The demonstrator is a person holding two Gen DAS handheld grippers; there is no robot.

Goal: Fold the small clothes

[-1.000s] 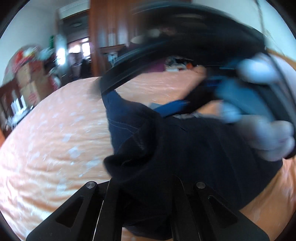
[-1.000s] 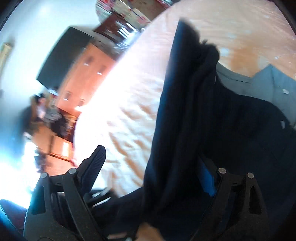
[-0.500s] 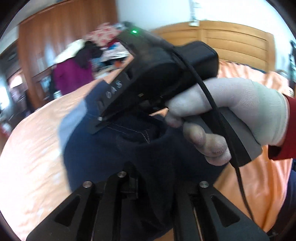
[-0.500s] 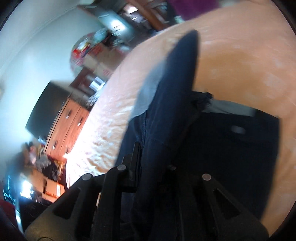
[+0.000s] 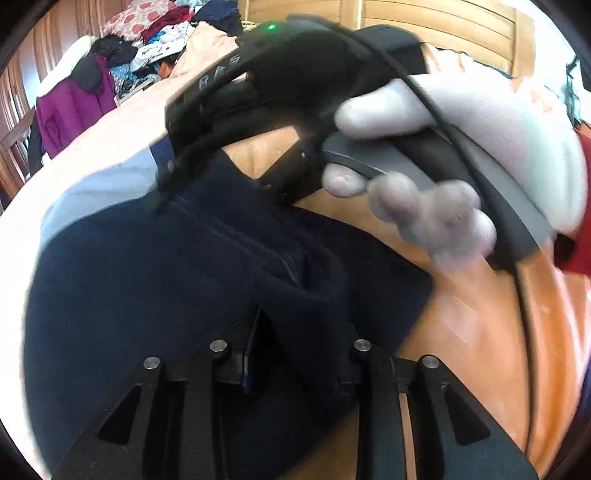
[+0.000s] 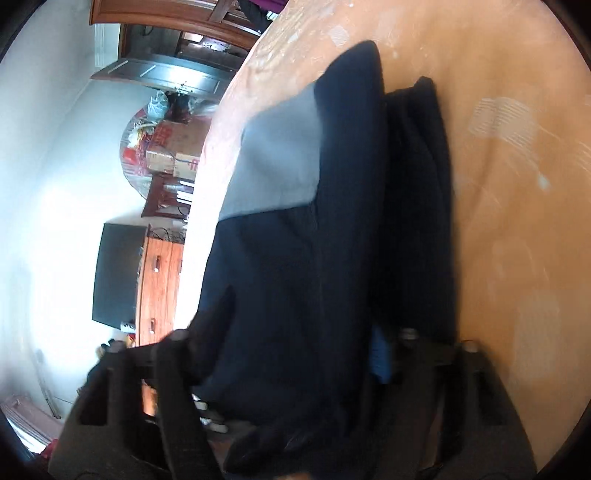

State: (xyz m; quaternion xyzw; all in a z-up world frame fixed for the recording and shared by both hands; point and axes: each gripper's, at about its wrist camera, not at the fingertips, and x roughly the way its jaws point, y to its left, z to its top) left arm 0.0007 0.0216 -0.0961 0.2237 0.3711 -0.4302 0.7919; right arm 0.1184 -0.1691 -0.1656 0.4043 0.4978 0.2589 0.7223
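Note:
A dark navy garment (image 5: 155, 295) with a pale grey panel (image 5: 99, 188) hangs over the orange bedspread (image 5: 461, 325). My left gripper (image 5: 295, 332) is shut on a thick fold of its edge. The right gripper's black body (image 5: 280, 74) fills the top of the left wrist view, held by a white-gloved hand (image 5: 480, 125), and its tips meet the garment's far edge. In the right wrist view the navy garment (image 6: 295, 266) with the grey panel (image 6: 280, 158) runs away from my right gripper (image 6: 295, 354), which is shut on it. The fingertips are buried in cloth.
The orange bedspread (image 6: 498, 184) lies under the garment. A pile of clothes (image 5: 155, 40) and a purple coat (image 5: 70, 107) sit beyond the bed, before a wooden wardrobe (image 5: 443, 33). A dark screen (image 6: 114, 273) stands on a wooden dresser (image 6: 159, 280) near boxes (image 6: 166, 155).
Both grippers have swung round with the garment and lowered it toward the bed. The right gripper and gloved hand now sit closer above the left one, and the garment is more doubled over.

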